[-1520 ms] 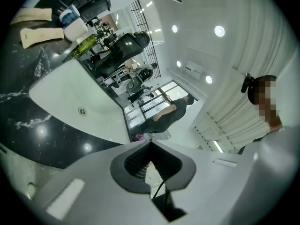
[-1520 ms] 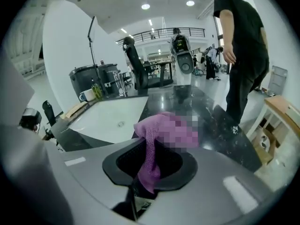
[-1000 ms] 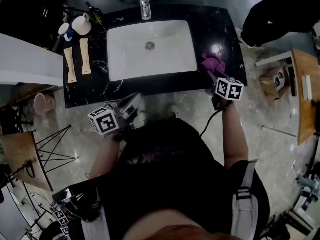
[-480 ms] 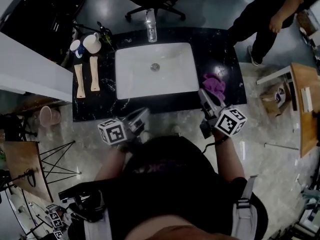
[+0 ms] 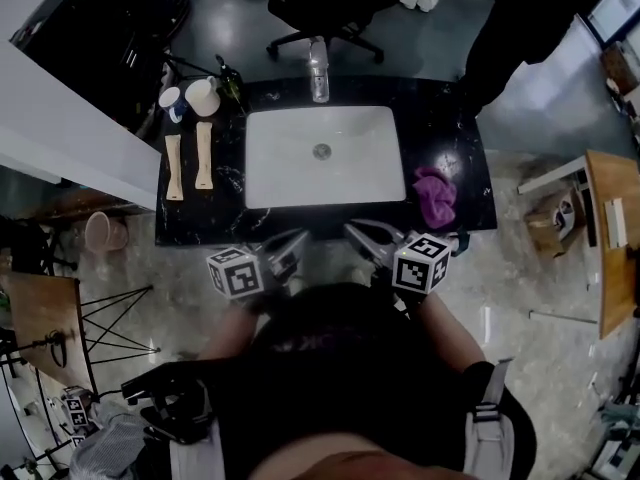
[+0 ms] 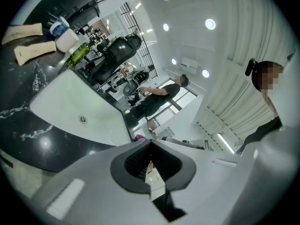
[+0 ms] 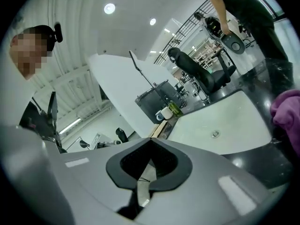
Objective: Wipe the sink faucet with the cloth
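Right tongs [image 5: 356,230]: shut, empty, pulled back from the cloth [image 5: 436,196] to the counter's [image 5: 470,148] near edge.
Left tongs [image 5: 296,238]: shut, empty.
Cloth: on the counter, right of the sink [image 5: 290,158]; big in the right gripper view.
Faucet [image 5: 318,71]: far rim, clear from the head view only.

Purple cloth [image 5: 435,196], white sink [image 5: 290,163]

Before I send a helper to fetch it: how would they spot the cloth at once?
Find the black counter with the white sink set in it. Right of the sink, near the front edge, lies a crumpled cloth. It is the only purple thing there; the mugs and wooden pieces lie left of the sink.
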`<state>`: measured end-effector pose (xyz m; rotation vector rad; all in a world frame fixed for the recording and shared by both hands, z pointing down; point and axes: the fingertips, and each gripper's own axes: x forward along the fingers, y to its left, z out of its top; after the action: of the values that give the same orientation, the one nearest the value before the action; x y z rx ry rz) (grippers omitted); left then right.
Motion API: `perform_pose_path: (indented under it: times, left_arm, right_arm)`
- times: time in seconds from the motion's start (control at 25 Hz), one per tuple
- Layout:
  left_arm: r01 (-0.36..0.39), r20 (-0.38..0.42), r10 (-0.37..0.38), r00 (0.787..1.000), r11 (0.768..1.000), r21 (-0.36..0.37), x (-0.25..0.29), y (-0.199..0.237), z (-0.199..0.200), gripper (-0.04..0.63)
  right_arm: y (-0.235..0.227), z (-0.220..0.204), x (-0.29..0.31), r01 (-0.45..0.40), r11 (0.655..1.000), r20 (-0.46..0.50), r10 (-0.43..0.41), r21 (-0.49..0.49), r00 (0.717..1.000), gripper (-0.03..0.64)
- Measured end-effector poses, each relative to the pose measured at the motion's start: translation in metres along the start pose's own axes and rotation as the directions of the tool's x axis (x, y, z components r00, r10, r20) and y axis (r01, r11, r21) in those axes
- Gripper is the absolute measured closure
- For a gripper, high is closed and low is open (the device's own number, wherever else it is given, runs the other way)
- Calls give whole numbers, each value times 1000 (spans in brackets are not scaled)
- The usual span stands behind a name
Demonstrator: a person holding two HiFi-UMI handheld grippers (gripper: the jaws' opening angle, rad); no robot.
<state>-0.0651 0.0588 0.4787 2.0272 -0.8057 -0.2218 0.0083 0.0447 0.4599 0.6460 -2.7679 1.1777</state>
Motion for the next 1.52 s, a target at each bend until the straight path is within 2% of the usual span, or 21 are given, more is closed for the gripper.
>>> perform_pose_path:
  times: [0.28,0.6,1.52]
  left_arm:
    - [-30,47,30,998,999,-15,-12,6,8,595]
    - [-47,59,48,997,999,-23,-20,11,7,594]
    - [-26,20,27,999,1000,-14,-6,6,1,595]
  right_arm:
    - [-7,-3,8,-10,998,-18,11,57,1000,606]
    - [0,-9,20,-39,999,-53,41,39,998,606]
    - [-3,-10,13,-23,1000,-55,24,17,998,606]
